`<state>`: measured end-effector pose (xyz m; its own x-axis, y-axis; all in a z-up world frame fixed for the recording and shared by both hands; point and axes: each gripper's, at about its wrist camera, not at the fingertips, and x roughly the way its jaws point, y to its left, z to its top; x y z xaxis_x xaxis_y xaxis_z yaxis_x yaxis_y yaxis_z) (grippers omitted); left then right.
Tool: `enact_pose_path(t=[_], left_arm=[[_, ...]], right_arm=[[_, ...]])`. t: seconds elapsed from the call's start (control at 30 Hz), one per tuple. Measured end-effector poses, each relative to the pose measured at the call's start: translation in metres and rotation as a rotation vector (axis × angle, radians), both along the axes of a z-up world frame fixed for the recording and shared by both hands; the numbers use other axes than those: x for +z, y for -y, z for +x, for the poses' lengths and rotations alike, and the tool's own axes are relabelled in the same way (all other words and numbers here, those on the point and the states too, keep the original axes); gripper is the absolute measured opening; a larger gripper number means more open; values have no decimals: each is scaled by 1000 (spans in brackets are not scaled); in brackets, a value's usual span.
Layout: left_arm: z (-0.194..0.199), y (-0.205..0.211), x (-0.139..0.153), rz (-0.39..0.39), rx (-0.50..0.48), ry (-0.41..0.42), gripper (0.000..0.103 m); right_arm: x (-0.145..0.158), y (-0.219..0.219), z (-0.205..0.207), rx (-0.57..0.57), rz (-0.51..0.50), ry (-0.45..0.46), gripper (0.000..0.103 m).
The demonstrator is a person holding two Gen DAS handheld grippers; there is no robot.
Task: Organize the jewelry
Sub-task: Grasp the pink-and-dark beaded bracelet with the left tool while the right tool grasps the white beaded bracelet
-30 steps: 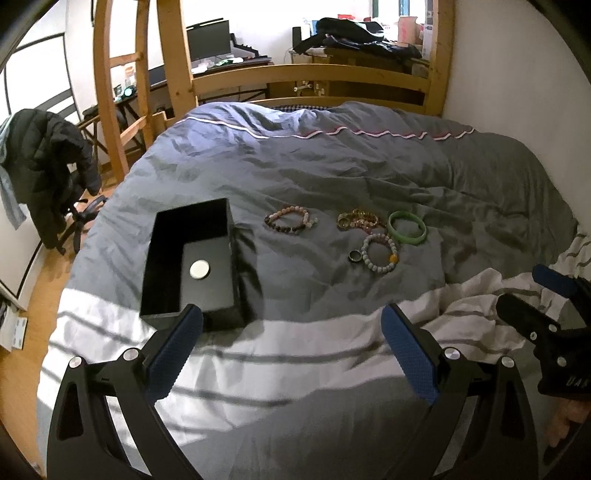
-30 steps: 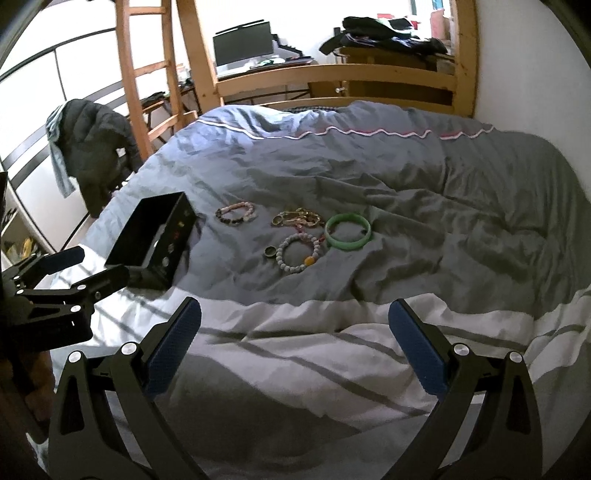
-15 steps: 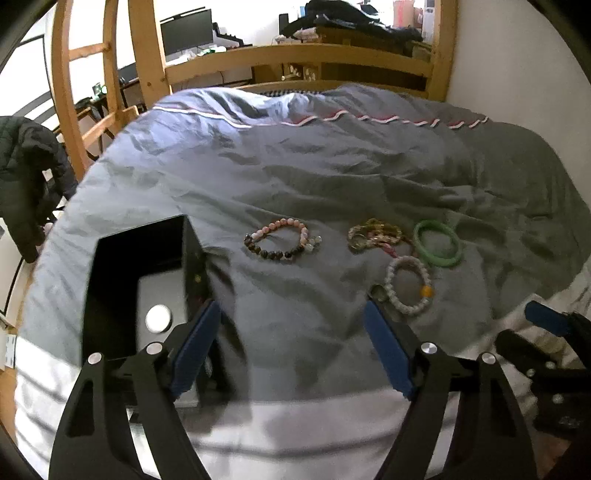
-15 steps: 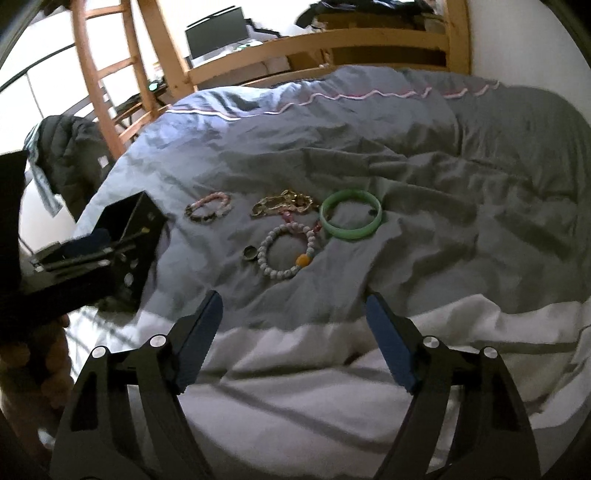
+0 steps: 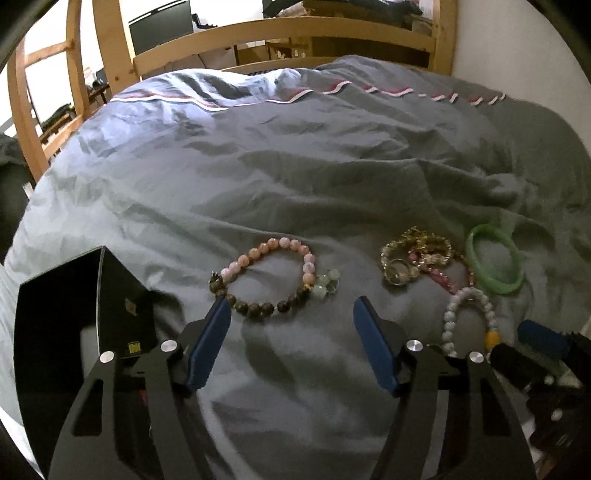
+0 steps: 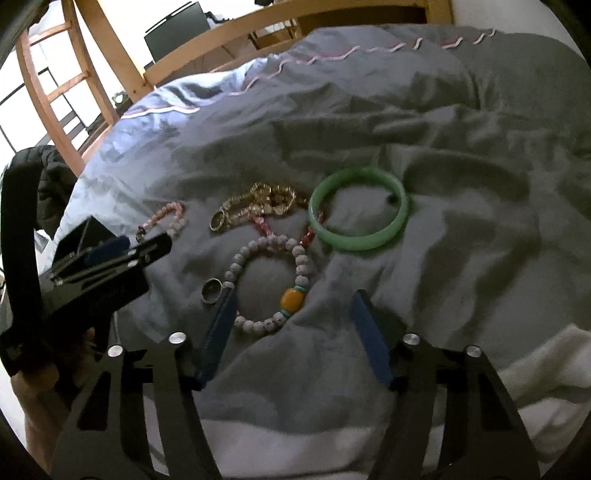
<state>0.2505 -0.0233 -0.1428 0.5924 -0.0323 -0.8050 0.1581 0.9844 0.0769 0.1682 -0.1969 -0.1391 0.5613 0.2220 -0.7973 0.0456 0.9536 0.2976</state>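
Note:
Jewelry lies on a grey duvet (image 5: 295, 166). My left gripper (image 5: 291, 314) hovers just short of a pink and brown bead bracelet (image 5: 269, 277); its jaws are closing with nothing between them. My right gripper (image 6: 291, 302) is over the near part of a white bead bracelet with an orange bead (image 6: 271, 280), its jaws closing and its pads apart from the beads. A silver ring (image 6: 212, 290) sits beside that bracelet. Farther off lie a green bangle (image 6: 360, 218) and a gold chain tangle (image 6: 258, 205). A black open box (image 5: 77, 332) stands at the left.
A wooden bed frame (image 5: 280, 33) rims the far side, with a ladder (image 6: 48, 96) at the left and a monitor (image 5: 160, 27) behind. A dark jacket (image 6: 51, 184) hangs left of the bed. A white striped sheet (image 6: 535, 387) covers the near edge.
Both grippers have come down and forward toward the jewelry, which now looks much larger. The jaws of both have narrowed. The box has slid to the left edge of the left wrist view.

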Motion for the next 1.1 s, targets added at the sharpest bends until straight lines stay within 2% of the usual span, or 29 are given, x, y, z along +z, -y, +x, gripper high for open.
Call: enact_pose_path(t=[0.07,0.13,0.17,0.2,0.27,0.33,0.37,0.47,0.63,0.7,0.77,0.83,0.87,0.9,0.93,1.0,1.03,1.07,1.1], left_arm=[[2,5,-3,24,-4,2,68],[5,7,-7,64,14,-10,61],[6,7,-10,70,26,-23,48],[9,5,-12,69,42,-37,38],[12,-1,-14,44,68,-56,23],[15,-9,-14,10,92,-71,12],[15,-13,-13,-17,100,-79,2],[13,-23,-9,-111,94,-91,0],[3,-18,3,-127,58,-52,0],[0,-12,6,-119,38,-41,0],[-1,-5,6,-97,18,-40,0],[5,2,3,-74,15,-53,11],[5,6,1,-57,23,-53,41],[7,8,0,-37,37,-40,83],[8,10,0,-9,54,6,90],[12,13,-1,21,47,26,88],[18,14,-2,11,43,12,85],[23,13,-5,-8,45,-8,63],[31,10,-12,-43,48,-65,29]], right_arm=[[-6,-4,3,13,-4,-7,58],[-13,-6,6,10,-18,-16,48],[-15,-5,7,2,-27,-15,37],[-15,-5,5,0,-27,-7,32],[-13,-2,2,-4,-20,11,21],[-11,0,0,-9,-10,27,16],[-9,1,-2,-12,-4,37,15],[2,2,-8,-16,5,78,15],[18,7,-18,-18,17,133,14],[22,11,-22,-19,25,146,1],[28,13,-25,-18,34,168,1],[29,10,-24,4,29,164,1],[27,9,-22,20,34,152,1],[23,6,-21,32,40,138,1],[19,4,-20,37,35,126,1],[12,-2,-15,57,20,87,2],[9,-4,-11,51,11,67,3],[5,-4,-7,42,10,53,11],[2,-5,-4,43,14,45,27]])
